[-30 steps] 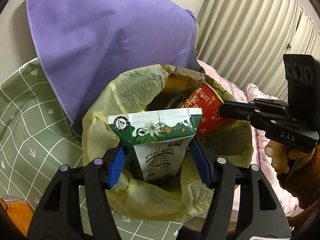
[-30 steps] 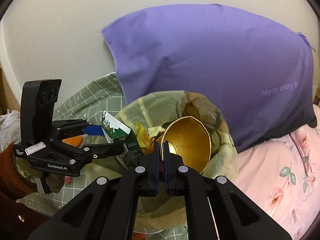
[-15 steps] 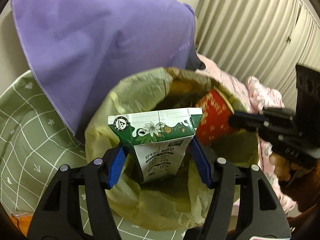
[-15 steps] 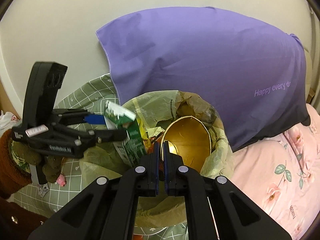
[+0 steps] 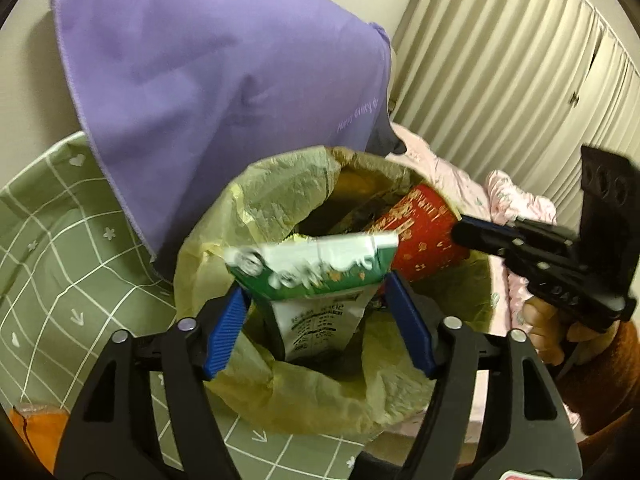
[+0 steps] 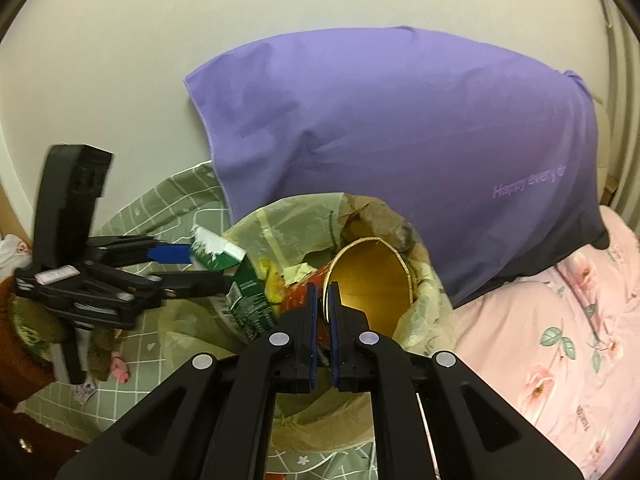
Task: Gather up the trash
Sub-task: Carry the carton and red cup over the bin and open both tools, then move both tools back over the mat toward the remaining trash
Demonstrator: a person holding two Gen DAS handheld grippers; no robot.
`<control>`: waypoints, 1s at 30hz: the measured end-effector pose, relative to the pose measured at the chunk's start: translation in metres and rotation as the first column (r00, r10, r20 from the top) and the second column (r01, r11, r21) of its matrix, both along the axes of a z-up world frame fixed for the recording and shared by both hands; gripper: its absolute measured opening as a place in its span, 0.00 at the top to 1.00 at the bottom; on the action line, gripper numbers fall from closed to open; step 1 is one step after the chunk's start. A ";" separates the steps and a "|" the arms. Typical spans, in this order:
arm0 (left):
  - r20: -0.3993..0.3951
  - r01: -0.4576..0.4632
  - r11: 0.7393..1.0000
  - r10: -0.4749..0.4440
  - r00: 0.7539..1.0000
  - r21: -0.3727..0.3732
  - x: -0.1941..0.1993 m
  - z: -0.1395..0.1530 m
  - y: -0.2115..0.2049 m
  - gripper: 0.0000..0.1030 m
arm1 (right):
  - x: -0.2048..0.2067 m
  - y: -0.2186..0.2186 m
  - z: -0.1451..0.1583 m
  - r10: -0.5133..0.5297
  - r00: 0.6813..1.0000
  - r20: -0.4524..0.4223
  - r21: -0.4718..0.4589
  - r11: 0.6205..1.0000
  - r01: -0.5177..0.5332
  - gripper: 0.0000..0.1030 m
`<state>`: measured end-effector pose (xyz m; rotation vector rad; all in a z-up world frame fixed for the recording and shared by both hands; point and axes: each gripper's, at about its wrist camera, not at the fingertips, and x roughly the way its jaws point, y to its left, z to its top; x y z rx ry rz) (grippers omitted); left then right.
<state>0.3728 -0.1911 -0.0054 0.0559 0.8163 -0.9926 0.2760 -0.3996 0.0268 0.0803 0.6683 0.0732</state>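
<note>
Hanging between wide blue ribbed pads, the green and white milk carton point(image 5: 320, 276), blurred, tips into the crinkled yellow trash bag point(image 5: 280, 196); the left gripper point(image 5: 318, 332) is opening and its pads stand apart from the carton's flat sides. To the right, the right gripper point(image 6: 322, 308) is nearly closed, its jaws beginning to part, on the thin rim of the red paper cup point(image 6: 372, 280), gold inside, at the bag's right edge. A smooth purple pillow point(image 5: 224, 80) stands behind the bag, pink floral bedding point(image 6: 560, 340) far right.

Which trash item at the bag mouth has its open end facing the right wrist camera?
The red paper cup, showing its gold inside; the green milk carton shows only printed sides.
</note>
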 end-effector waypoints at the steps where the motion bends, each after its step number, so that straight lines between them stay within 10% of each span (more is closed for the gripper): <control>1: 0.002 -0.006 1.000 0.006 1.000 -0.011 -0.002 0.005 0.003 0.33 | -0.002 0.001 0.001 -0.010 1.000 0.005 -0.006 1.000 0.010 0.93; 8: 0.058 -0.099 0.993 0.103 0.993 -0.060 -0.015 0.034 0.037 0.33 | -0.012 0.009 0.010 -0.046 0.998 0.045 -0.010 0.999 0.046 0.68; 15: 0.100 -0.303 0.946 0.315 0.944 -0.118 -0.025 0.048 0.104 0.32 | -0.014 0.037 0.024 0.003 0.996 0.084 -0.011 1.000 -0.002 0.67; 24: 0.162 -0.589 0.805 0.591 0.790 -0.065 -0.055 0.025 0.221 0.32 | 0.001 0.111 0.018 0.151 0.981 0.120 0.004 0.988 -0.153 0.67; 30: 0.090 -0.760 0.650 0.758 0.646 -0.024 -0.076 -0.009 0.311 0.32 | 0.015 0.161 0.007 0.266 0.959 0.100 0.017 0.963 -0.269 0.67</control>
